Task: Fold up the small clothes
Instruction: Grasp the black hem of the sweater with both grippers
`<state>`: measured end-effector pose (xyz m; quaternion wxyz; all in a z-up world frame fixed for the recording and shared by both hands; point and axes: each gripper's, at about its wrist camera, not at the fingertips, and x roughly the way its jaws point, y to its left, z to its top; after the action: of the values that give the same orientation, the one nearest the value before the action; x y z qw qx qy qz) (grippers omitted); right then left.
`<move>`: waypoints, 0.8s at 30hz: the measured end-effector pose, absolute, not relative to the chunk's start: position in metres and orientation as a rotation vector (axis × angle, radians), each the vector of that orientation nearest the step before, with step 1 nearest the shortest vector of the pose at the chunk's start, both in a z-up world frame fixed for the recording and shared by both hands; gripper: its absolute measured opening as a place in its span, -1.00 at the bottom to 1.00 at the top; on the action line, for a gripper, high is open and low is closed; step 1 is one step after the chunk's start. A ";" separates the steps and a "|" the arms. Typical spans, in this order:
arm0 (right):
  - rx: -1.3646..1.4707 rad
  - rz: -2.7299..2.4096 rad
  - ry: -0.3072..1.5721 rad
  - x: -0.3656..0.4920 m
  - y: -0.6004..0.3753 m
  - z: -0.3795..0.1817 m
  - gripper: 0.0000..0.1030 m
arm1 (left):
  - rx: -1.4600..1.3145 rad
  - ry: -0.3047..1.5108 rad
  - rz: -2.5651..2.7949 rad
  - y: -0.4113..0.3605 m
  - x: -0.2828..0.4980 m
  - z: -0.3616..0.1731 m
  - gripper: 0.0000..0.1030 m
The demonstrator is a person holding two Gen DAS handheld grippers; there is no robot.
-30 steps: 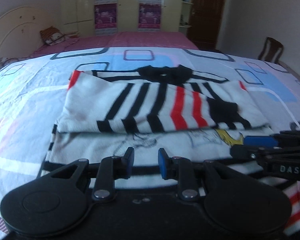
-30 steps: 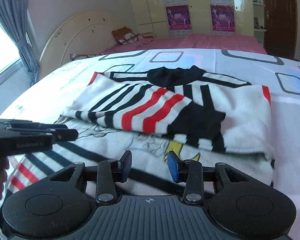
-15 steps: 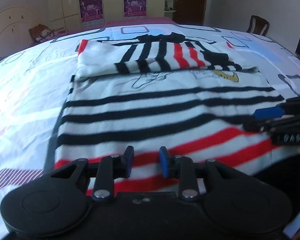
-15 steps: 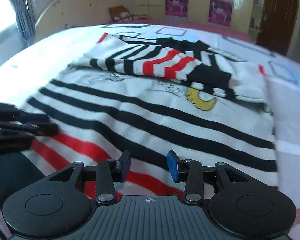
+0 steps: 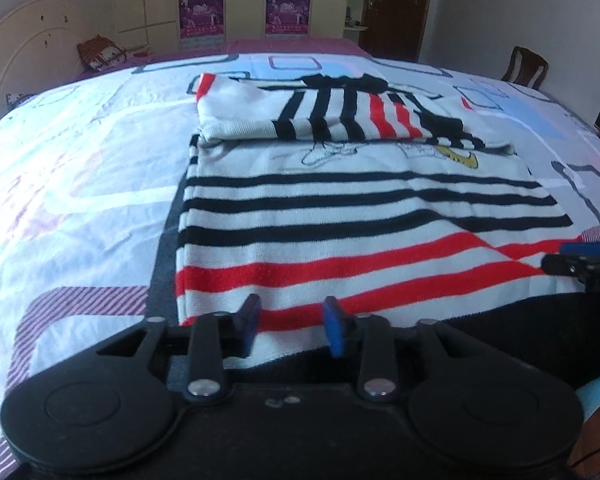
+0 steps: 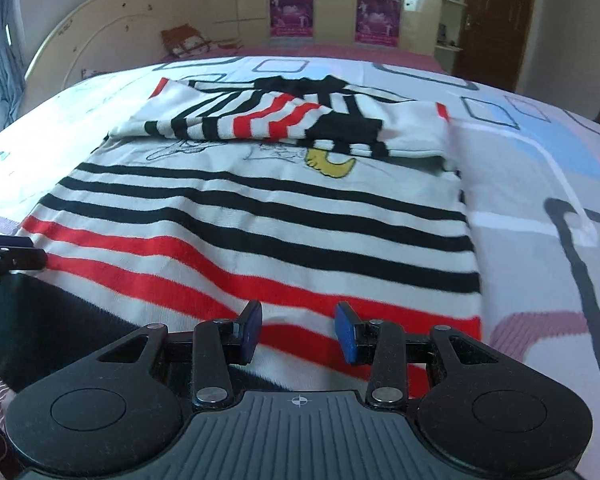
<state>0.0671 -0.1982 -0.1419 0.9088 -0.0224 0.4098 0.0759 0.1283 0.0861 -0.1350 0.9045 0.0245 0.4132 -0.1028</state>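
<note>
The striped sweater [image 5: 352, 216] lies flat on the bed, a soft knit in pale grey-white with black bands across the middle and red bands toward the near hem. Both sleeves are folded in across the chest at the far end, their stripes crossing in a neat overlap below the black collar. A yellow patch of a cartoon print peeks out just under the folded sleeves. The bedsheet [image 5: 80, 184] beneath is thin and lightly creased, printed with rounded rectangles in blue, grey and striped maroon.

The left tool [image 5: 294, 326] hangs over the near hem with its blue-padded fingers spreading apart; red-striped knit shows through the gap, but the pads are not pressing on it. The right tool [image 6: 298, 330] sits over the hem on the other side, partly spread, gripping nothing. Each tool's tip shows at the edge of the other's view.

Behind stand a curved cream headboard [image 6: 92, 36], a cupboard with purple posters [image 5: 240, 4] and a dark wooden door [image 6: 496, 16].
</note>
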 end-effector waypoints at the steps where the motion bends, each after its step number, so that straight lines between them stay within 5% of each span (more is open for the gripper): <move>1: -0.035 0.146 0.842 0.064 -0.201 -0.140 -0.23 | 0.052 0.849 -0.207 0.087 0.127 -0.133 -0.03; 5: -0.012 0.108 0.834 0.050 -0.210 -0.134 -0.22 | 0.045 0.835 -0.199 0.089 0.121 -0.128 0.19; 6: -0.008 0.098 0.833 0.047 -0.212 -0.133 -0.06 | 0.044 0.836 -0.201 0.089 0.120 -0.127 0.19; 7: -0.002 0.087 0.826 0.043 -0.214 -0.132 0.38 | 0.044 0.838 -0.204 0.089 0.118 -0.127 0.19; 9: -0.002 0.067 0.802 0.035 -0.217 -0.129 0.60 | 0.043 0.844 -0.207 0.090 0.114 -0.128 0.19; 24: 0.099 0.030 0.880 0.004 -0.243 -0.140 0.59 | -0.119 0.939 -0.202 0.123 0.083 -0.150 -0.03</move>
<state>0.0036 -0.2433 -0.1402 0.9035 0.0481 0.4257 0.0145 0.0832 0.1230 -0.1498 0.8852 -0.0572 0.4514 -0.0972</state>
